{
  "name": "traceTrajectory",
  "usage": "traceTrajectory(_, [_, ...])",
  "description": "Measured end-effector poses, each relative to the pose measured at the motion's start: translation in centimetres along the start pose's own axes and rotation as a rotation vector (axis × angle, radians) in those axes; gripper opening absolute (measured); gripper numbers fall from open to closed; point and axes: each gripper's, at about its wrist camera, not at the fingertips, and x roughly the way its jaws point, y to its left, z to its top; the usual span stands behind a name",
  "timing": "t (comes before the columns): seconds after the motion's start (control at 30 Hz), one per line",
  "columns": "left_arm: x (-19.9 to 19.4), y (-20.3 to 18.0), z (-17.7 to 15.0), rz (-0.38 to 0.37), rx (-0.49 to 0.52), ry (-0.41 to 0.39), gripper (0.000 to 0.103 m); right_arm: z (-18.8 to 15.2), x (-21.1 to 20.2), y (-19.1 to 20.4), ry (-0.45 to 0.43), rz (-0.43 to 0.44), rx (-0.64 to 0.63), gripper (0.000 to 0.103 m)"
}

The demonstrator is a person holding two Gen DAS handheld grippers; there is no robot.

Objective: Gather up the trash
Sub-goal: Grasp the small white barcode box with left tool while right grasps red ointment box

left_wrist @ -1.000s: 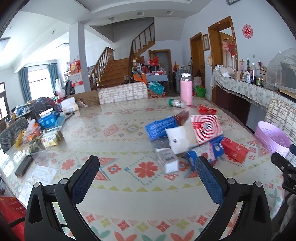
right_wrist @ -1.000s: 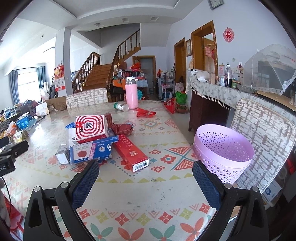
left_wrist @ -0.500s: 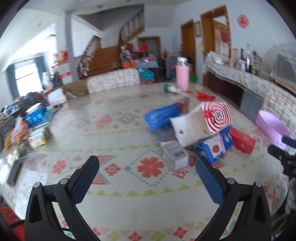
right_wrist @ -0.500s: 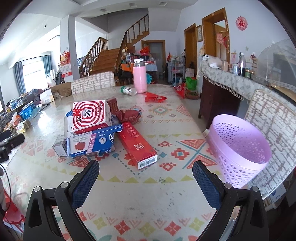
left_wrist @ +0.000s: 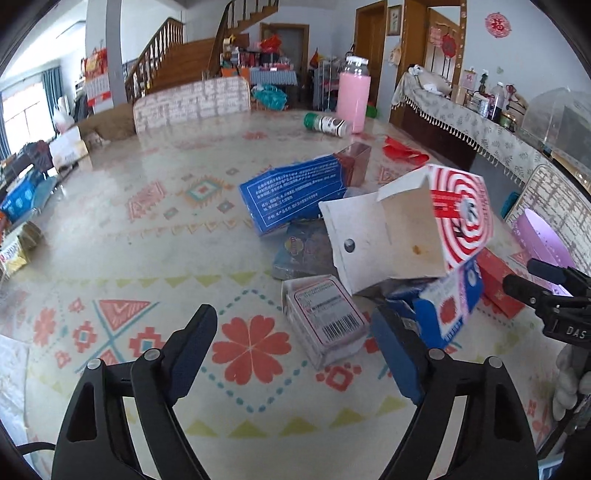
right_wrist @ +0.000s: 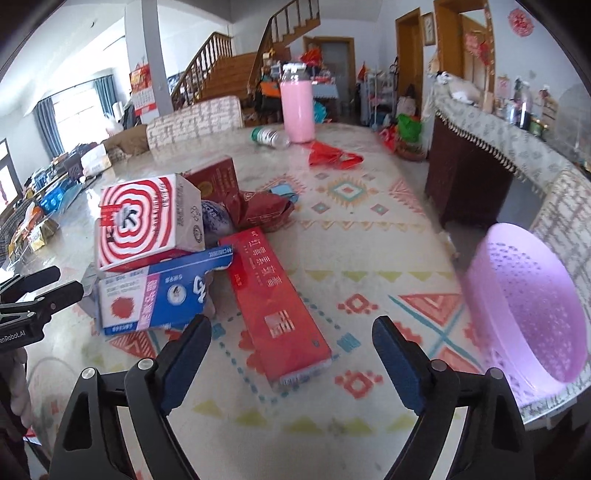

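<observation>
Light: I see bright daylight from the windows (left_wrist: 22, 122) on the left.
Glare: the glossy table (left_wrist: 155, 221) reflects a pale sheen.
Blur: my right view smears the purple basket (right_wrist: 532, 306).
Edges: fisheye bending, black corners.

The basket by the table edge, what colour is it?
Light purple basket, clearest in the right wrist view.

A lived-in family home is shown. A wooden staircase (right_wrist: 236, 70) is seen beyond a dining table (left_wrist: 155, 229) covered with patterned cloth. A curtained window (right_wrist: 74, 110), padded chairs (left_wrist: 192, 101), a cloth-draped sideboard (right_wrist: 491, 147) and red door ornaments (left_wrist: 496, 24) are visible.
</observation>
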Motion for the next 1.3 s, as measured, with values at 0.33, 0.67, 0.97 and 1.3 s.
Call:
traceTrajectory(0.33, [1.1,0.5,0.5,-0.089,-0.056,0.039,0.082,1.8,3.6,1.7,0.081,0.042,-0.053,0.077])
traceTrajectory(0.67, [0.2,2.7,-0.6,-0.113,-0.120,0.044,0.076,1.7,4.2,1.9,0.106,0.066,-0.049,0.054])
traceTrajectory(0.97, [1.2,0.0,0.0,-0.077,-0.042,0.051,0.076,1.7,4.1,1.9,0.101,0.063,-0.022,0.054])
traceTrajectory(1.3, [0.3,1.0,-0.5,-0.056,-0.085,0.038,0.054,1.5,3.9,2.6,0.100,0.065,-0.042,0.043])
